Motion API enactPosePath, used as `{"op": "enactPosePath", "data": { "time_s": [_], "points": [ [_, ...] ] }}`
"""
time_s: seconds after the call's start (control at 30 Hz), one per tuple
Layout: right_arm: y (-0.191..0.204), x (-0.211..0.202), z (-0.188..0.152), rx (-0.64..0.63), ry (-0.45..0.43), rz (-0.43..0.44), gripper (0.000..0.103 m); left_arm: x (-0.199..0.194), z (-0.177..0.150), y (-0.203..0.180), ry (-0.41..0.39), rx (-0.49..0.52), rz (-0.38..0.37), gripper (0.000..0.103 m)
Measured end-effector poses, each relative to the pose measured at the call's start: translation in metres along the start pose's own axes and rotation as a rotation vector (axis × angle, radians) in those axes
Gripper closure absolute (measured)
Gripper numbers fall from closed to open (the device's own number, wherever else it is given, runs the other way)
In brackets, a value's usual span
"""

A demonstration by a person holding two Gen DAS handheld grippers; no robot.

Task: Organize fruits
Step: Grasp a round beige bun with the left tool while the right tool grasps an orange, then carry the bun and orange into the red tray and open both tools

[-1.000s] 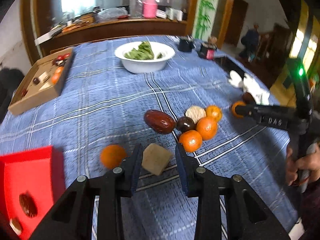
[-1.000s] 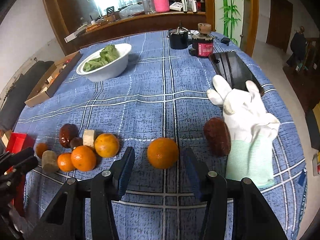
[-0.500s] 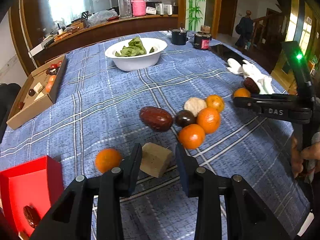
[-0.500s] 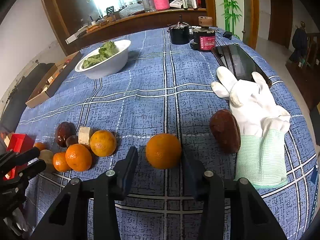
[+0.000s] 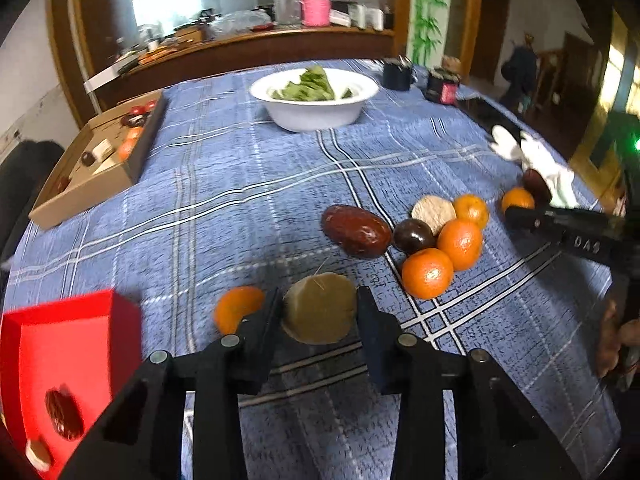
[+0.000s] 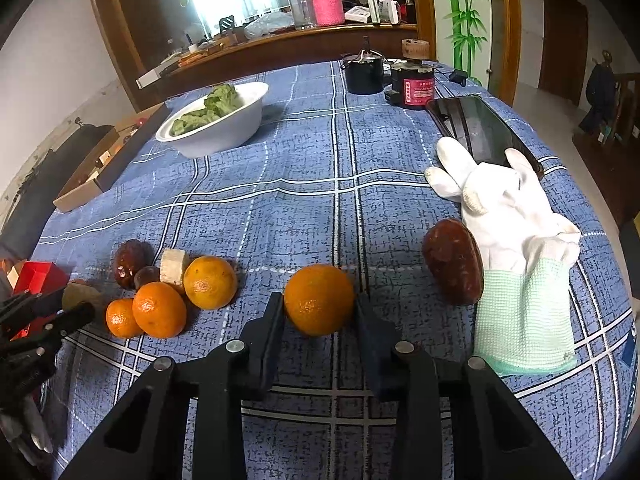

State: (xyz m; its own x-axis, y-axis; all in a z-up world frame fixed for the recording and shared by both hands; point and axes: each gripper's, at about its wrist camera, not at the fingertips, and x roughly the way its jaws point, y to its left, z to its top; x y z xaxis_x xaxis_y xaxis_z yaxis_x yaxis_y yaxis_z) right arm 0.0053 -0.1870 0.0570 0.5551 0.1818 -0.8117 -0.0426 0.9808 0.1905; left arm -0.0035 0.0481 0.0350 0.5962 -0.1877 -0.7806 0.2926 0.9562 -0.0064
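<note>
My left gripper point(image 5: 318, 312) is shut on a tan fruit chunk point(image 5: 319, 307), held just above the blue cloth. A small orange point(image 5: 236, 307) lies to its left, next to a red box point(image 5: 60, 356) holding a date. A cluster of oranges point(image 5: 427, 272), a large date point(image 5: 356, 231), a dark plum point(image 5: 413, 235) and a pale slice point(image 5: 433, 211) lies to the right. My right gripper point(image 6: 319, 310) has its fingers against both sides of an orange point(image 6: 319, 299) resting on the cloth. A second large date point(image 6: 454, 266) lies to its right.
A white glove point(image 6: 512, 248) lies beside the date, with a black tray point(image 6: 480, 128) behind it. A white bowl of greens point(image 5: 314, 98) stands mid-table. A cardboard box point(image 5: 100, 156) of fruit sits at the far left. Two jars point(image 6: 416, 82) stand at the back.
My left gripper has closed on the tan chunk and lifted it slightly. My right gripper moved forward and closed around the lone orange.
</note>
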Motion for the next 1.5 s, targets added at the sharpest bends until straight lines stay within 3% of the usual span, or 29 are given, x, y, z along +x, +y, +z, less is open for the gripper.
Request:
{"op": "enactPosePath", "data": {
  "time_s": [0.23,0.37,0.6,0.8,0.97,1.07,1.37,1.5],
  "points": [
    [0.012,-0.032,0.0,0.01,-0.076,0.095,0.066,-0.068,-0.016,0.041,-0.105,-0.166,-0.032,0.067],
    [0.034,-0.064,-0.001,0.008,-0.108,0.171,0.066,-0.103,-0.031,0.079,-0.157,-0.256,0.015,0.067],
    [0.133,-0.092,0.001,-0.135,-0.089,0.33,0.066,-0.135,-0.061,0.168,-0.174,-0.419,0.152,0.067],
    [0.249,-0.06,-0.011,-0.277,0.032,0.48,0.065,-0.114,-0.072,0.227,-0.09,-0.48,0.214,0.067],
    [0.332,-0.015,-0.034,-0.415,0.122,0.476,0.065,-0.101,-0.082,0.253,-0.057,-0.494,0.265,0.066],
    [0.359,0.008,-0.046,-0.472,0.15,0.437,0.065,-0.094,-0.087,0.264,-0.043,-0.51,0.258,0.067],
    [0.391,0.04,-0.071,-0.56,0.185,0.374,0.064,-0.08,-0.095,0.278,0.011,-0.563,0.228,0.066],
    [0.393,0.031,-0.074,-0.571,0.168,0.396,0.056,-0.091,-0.097,0.277,-0.013,-0.59,0.216,0.057]
  ]
}}
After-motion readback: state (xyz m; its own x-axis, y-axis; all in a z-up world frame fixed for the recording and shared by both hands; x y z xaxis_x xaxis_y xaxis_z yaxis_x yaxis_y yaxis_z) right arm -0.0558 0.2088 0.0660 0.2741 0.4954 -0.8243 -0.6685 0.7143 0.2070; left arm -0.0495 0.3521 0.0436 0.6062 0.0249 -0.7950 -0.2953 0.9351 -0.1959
